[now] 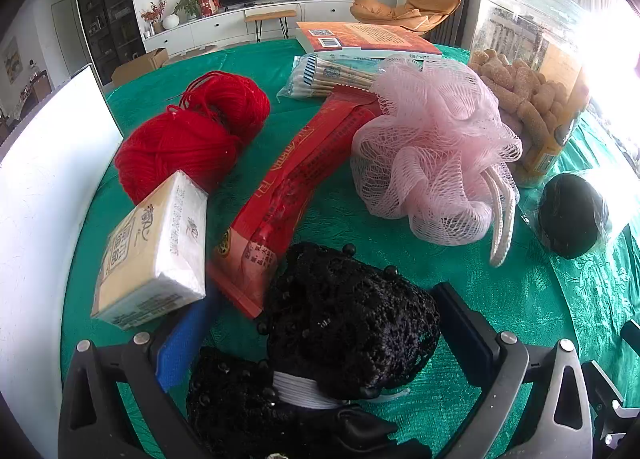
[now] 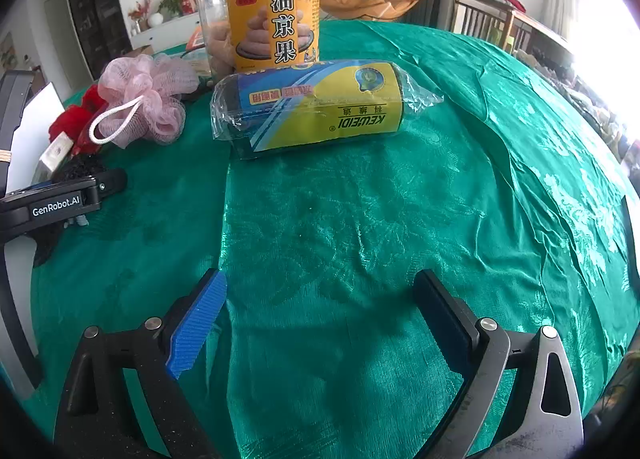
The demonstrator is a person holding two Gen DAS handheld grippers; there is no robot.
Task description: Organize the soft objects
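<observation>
Black beaded netting lay between the spread fingers of the left gripper, contact apparently only at the blue pad. Right gripper hung wide apart over green tablecloth, pinching nothing.

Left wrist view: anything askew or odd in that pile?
Yes. The tissue pack sits tilted, propped on the red yarn and the red packet. The bath pouf lies over the packet's far end. Nothing spilled.

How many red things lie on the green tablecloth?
2. The red yarn ball lies at the left, behind the tissue pack. The long red packet lies in the middle, its far end under the pink bath pouf. More may be hidden.
</observation>
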